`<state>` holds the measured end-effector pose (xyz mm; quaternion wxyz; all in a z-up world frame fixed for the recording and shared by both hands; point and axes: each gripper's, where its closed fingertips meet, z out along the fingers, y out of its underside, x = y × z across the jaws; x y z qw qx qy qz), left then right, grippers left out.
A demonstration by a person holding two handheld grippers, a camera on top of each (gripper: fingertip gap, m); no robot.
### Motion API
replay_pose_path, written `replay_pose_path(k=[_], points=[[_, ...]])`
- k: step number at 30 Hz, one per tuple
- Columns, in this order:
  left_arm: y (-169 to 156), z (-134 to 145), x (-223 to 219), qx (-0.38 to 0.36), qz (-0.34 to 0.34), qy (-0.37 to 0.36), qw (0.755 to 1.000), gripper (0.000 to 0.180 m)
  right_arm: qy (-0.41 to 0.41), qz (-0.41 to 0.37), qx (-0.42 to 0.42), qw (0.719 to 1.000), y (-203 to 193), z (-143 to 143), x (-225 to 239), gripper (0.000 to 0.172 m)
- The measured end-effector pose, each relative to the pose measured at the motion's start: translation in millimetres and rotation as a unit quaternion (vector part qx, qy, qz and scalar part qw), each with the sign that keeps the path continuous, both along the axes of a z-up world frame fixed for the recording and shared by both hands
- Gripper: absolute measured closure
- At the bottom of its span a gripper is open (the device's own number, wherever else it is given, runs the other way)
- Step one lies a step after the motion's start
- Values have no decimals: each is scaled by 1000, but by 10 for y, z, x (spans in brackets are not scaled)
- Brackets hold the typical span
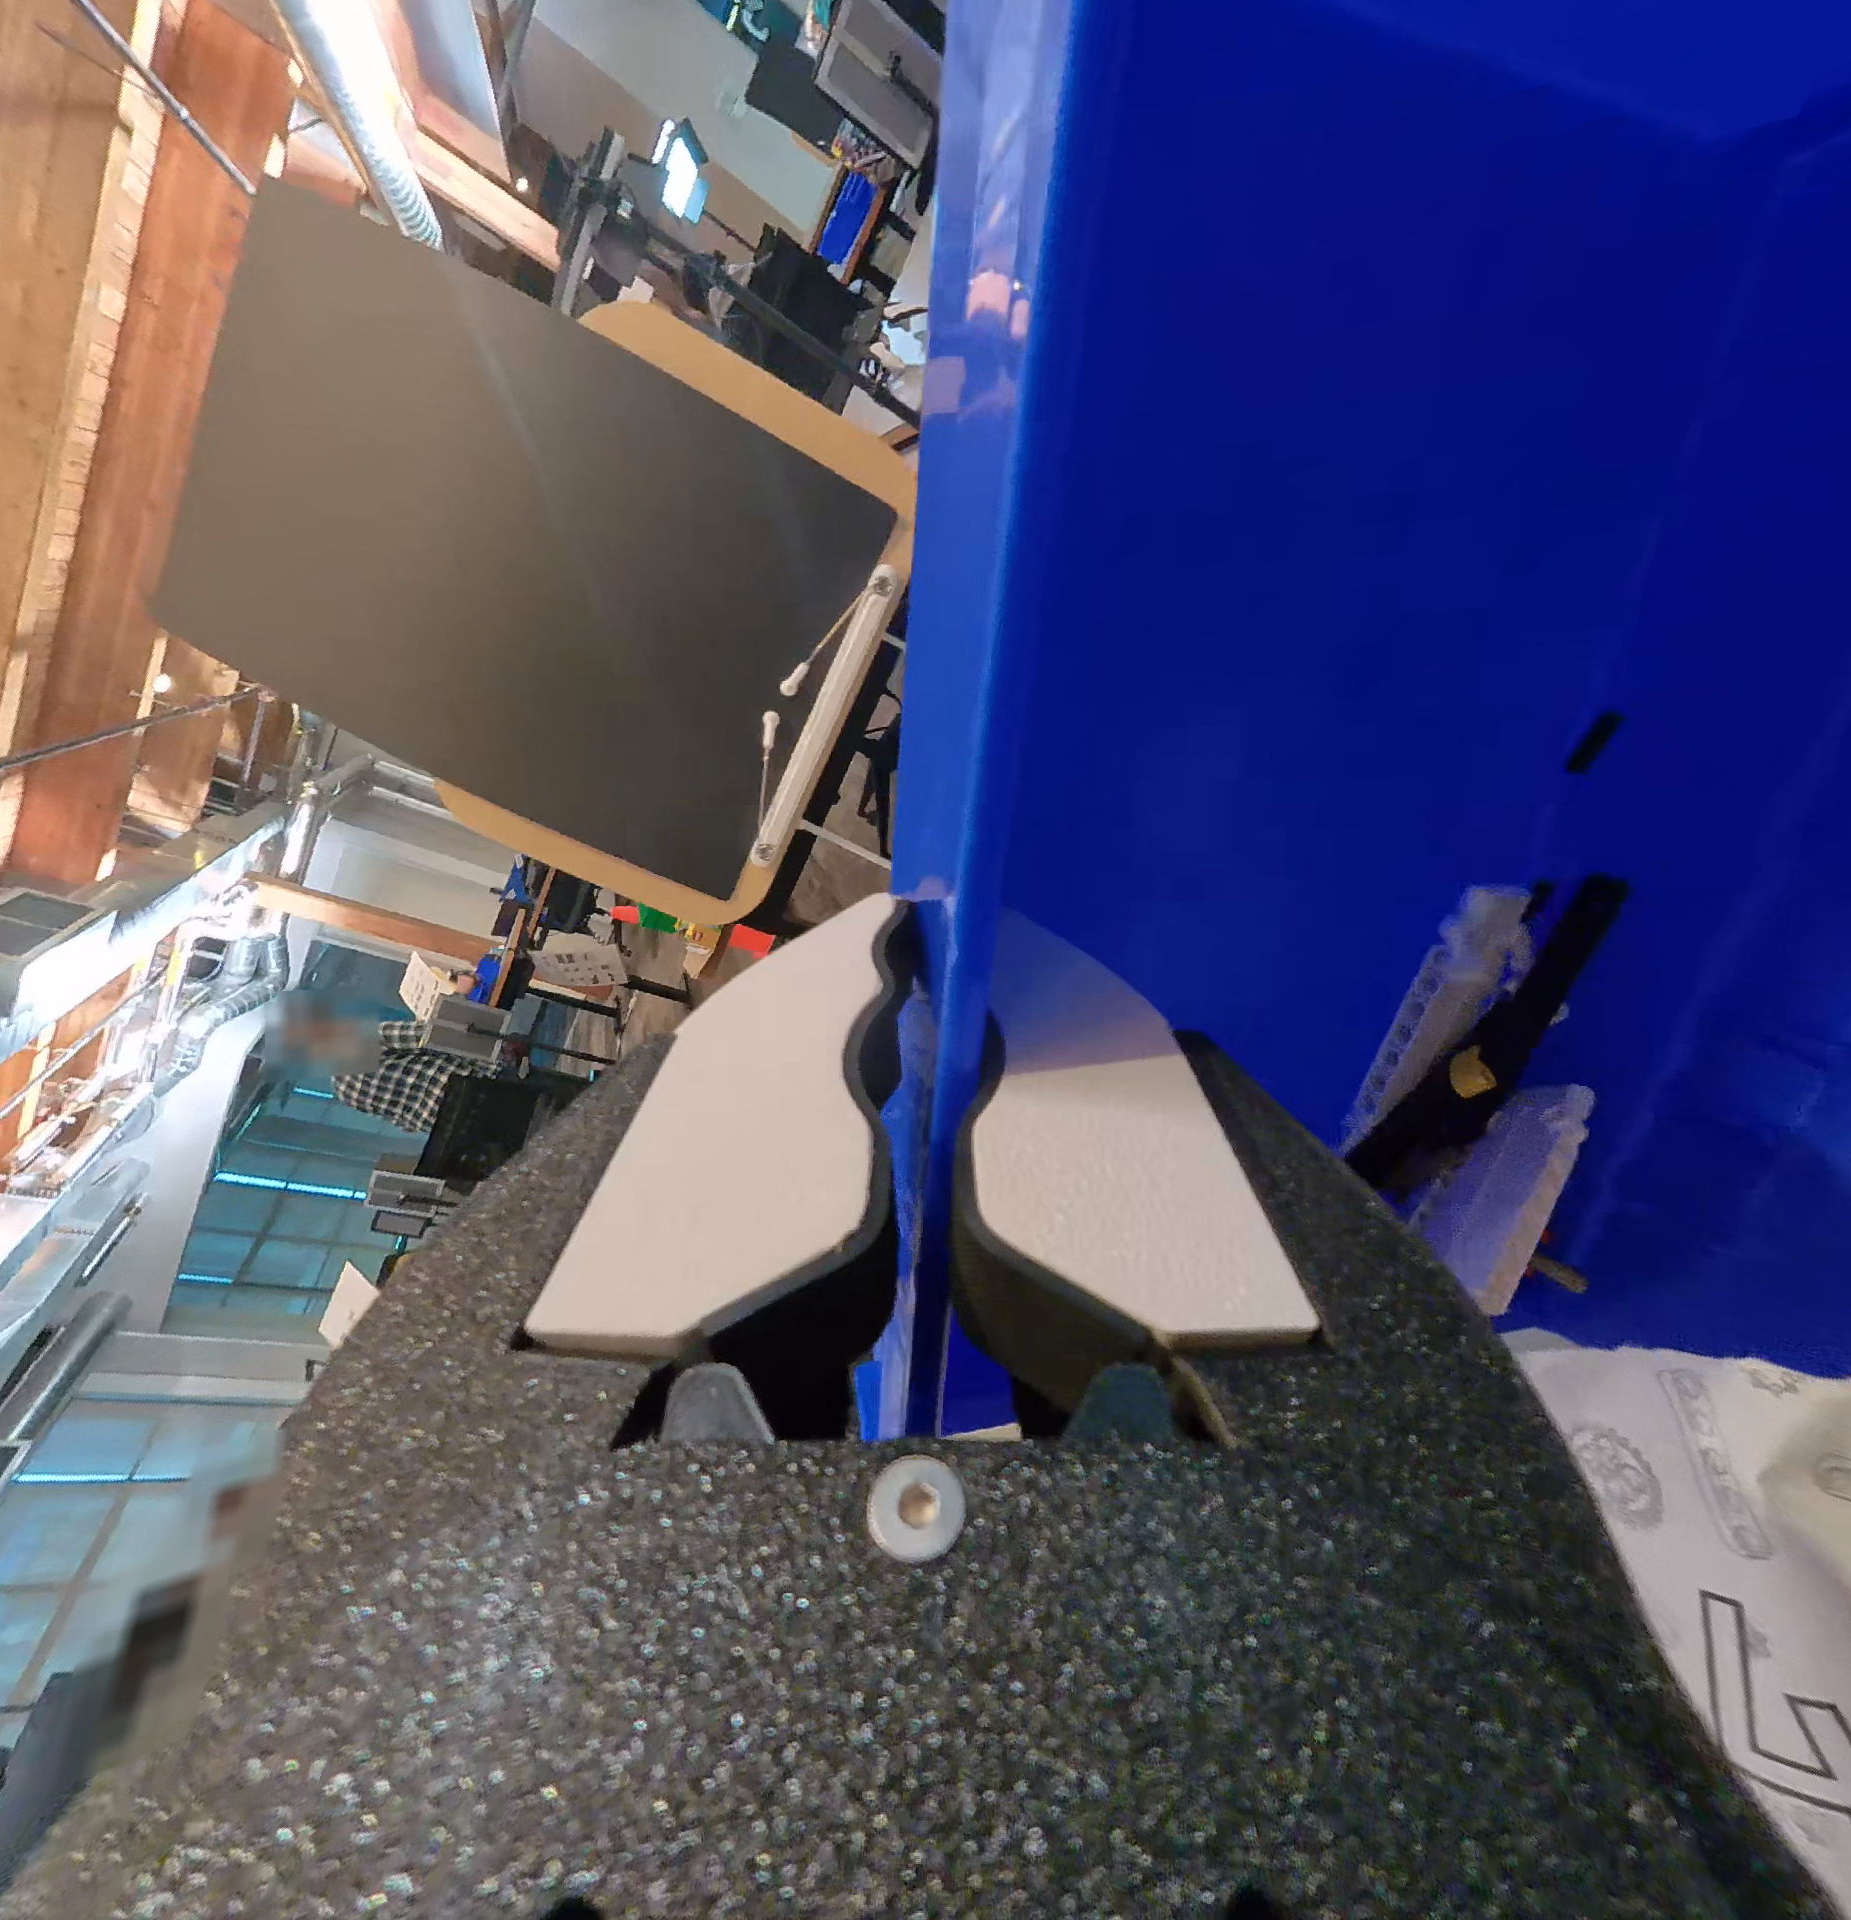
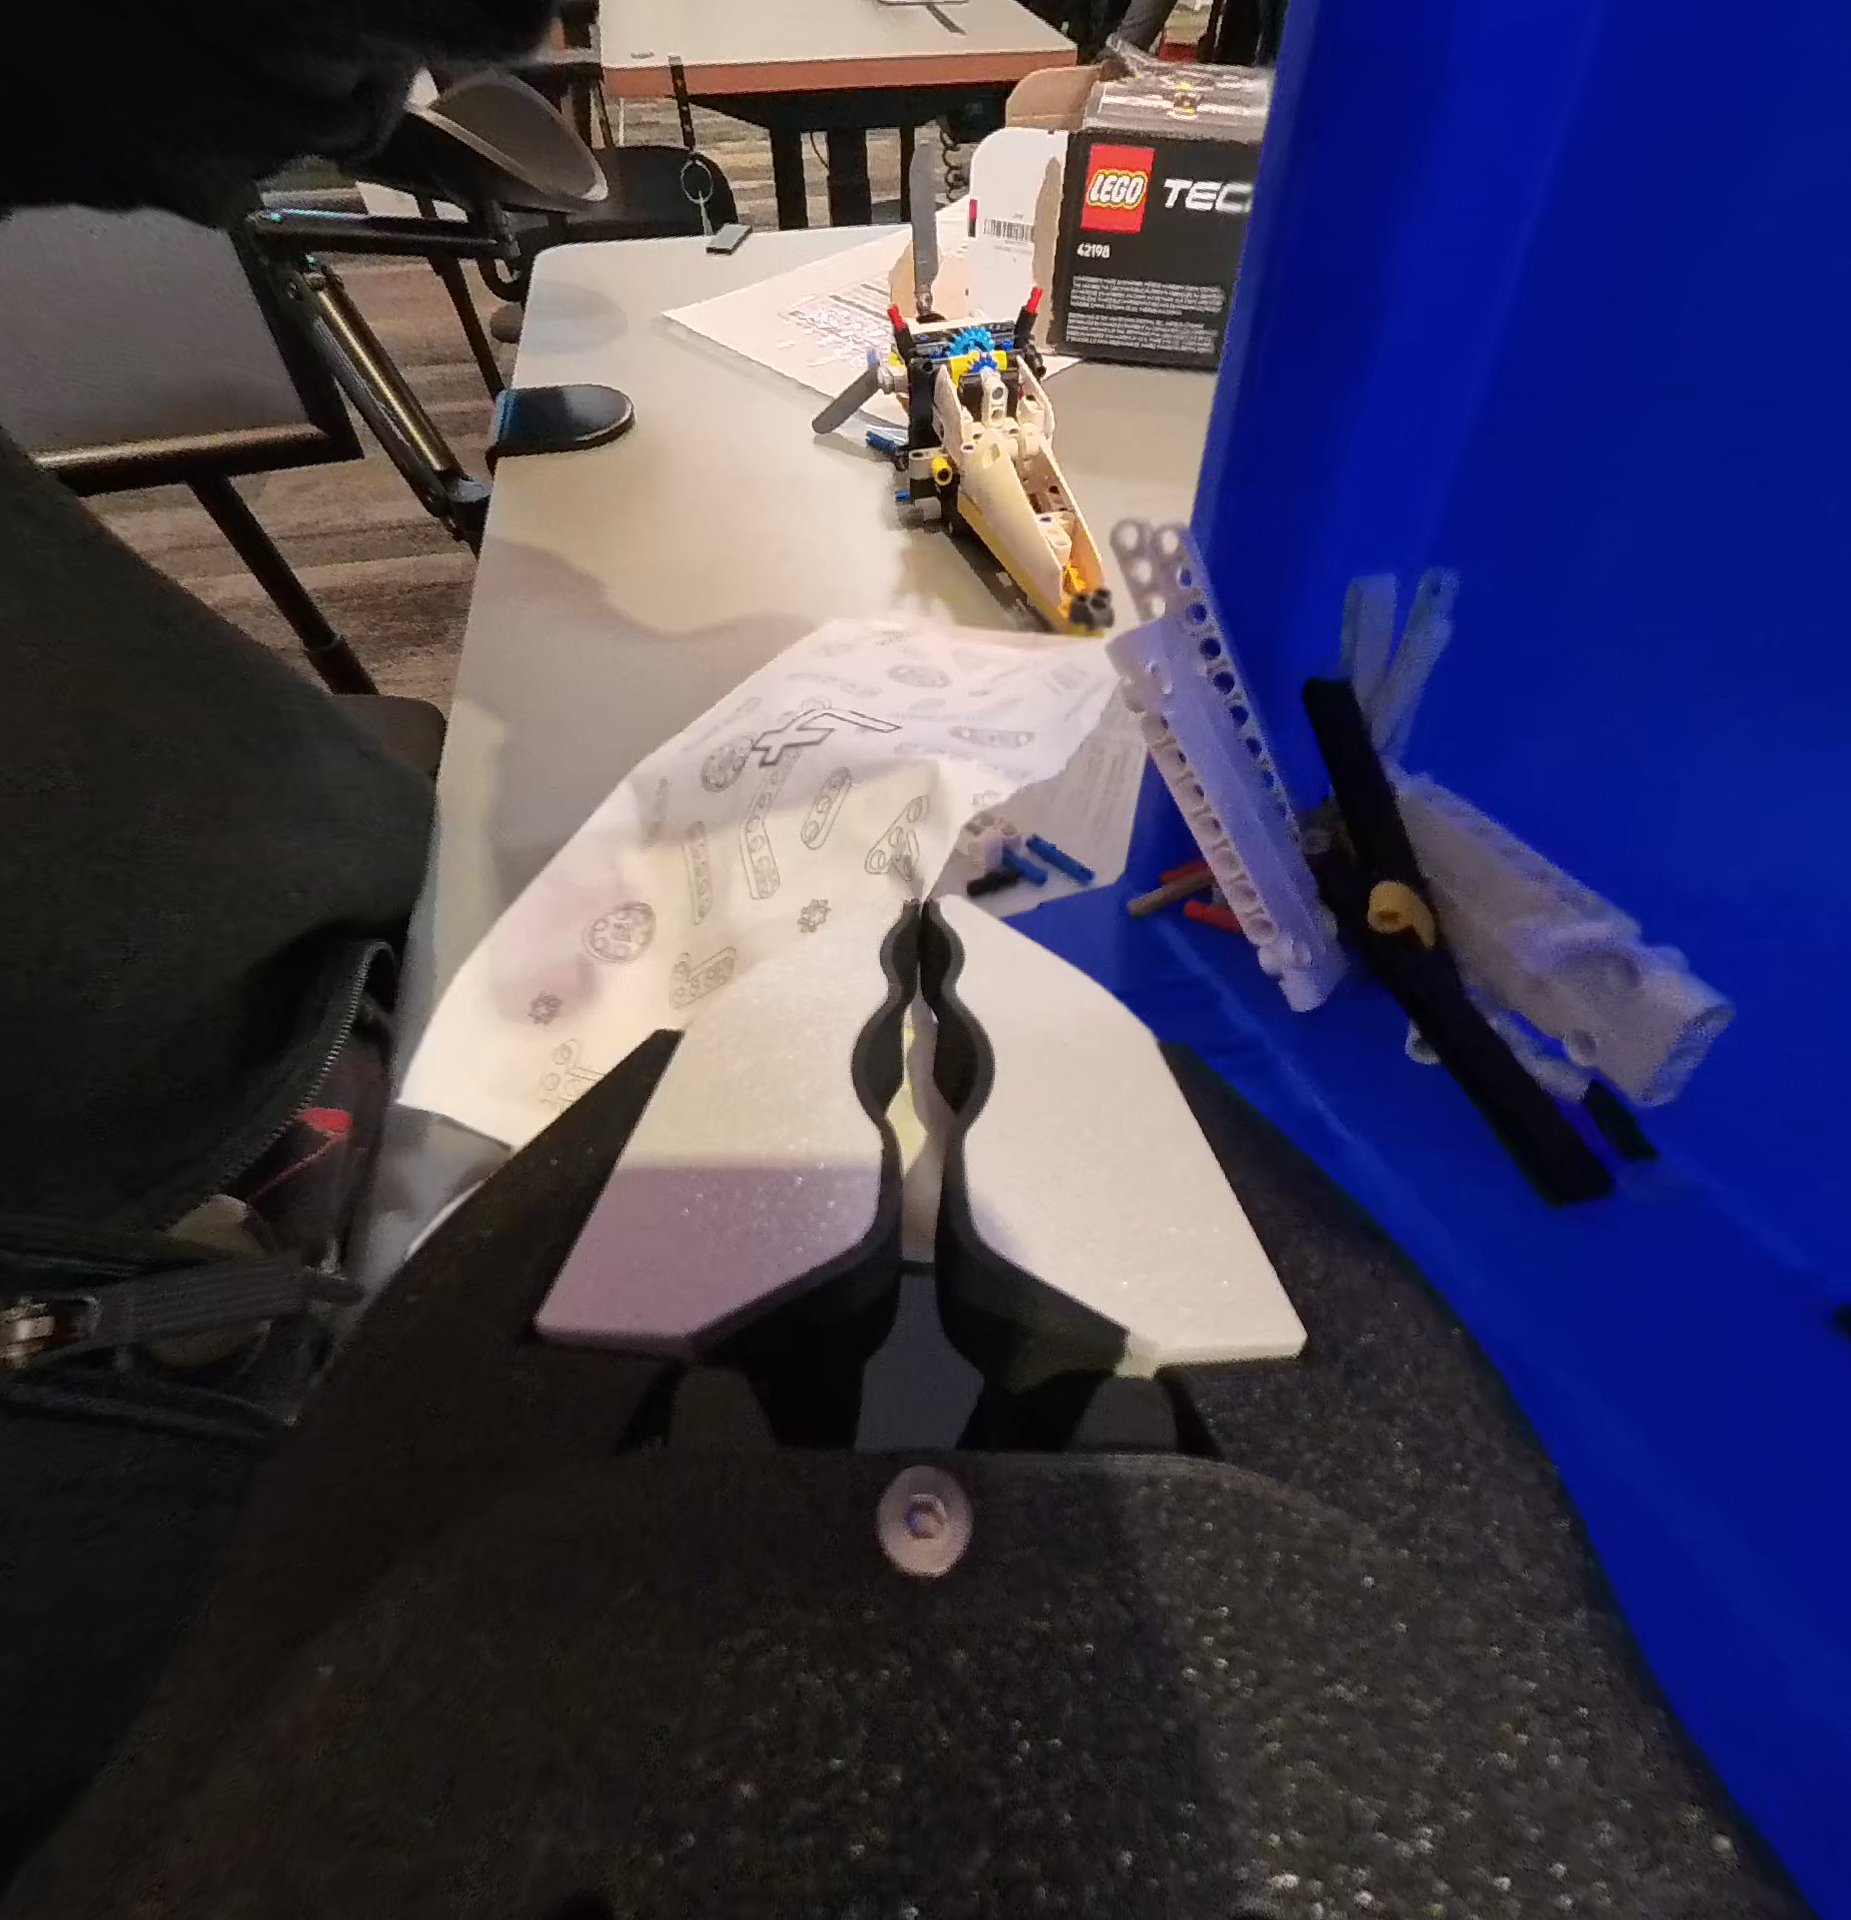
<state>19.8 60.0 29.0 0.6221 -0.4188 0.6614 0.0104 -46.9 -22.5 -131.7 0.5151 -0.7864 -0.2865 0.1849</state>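
Paper first: a thin white printed bag [image 2: 755,831], limp and crumpled, lies on the grey counter [image 2: 630,582] at the left, and the right gripper [image 2: 922,920] is closed with its black pads together low against the bag's edge, though whether any paper is pinched there cannot be told. Further right stands the blue plastic bin [image 1: 1316,520], tipped up on its side with white and black toy building pieces [image 2: 1253,790] resting inside. The left gripper [image 1: 926,935] is clamped on its thin wall; that wall looks stiff, smooth, light and probably slippery.
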Motion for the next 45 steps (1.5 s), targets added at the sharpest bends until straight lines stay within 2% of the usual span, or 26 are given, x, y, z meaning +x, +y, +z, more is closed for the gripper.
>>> replay_pose_path(k=[5,19,22,24,35,45], points=[[-34,-66,56,0,-11,12,1000,174,6,4,0,1000,-20,6,-29,172],[-28,130,86,3,-12,-5,1000,174,0,3,8,1000,-24,-2,-20,172],[-83,77,107,11,-23,5,1000,174,3,3,8,1000,-33,-2,-26,172],[-45,98,116,-10,-15,-6,1000,174,-1,3,12,1000,-35,-2,-28,172],[-161,31,280,-29,-32,-25,999,174,-2,-1,12,1000,-30,-44,-21,172],[-13,-38,221,-59,-19,-26,998,174,-22,-7,29,999,-22,-47,18,172]])
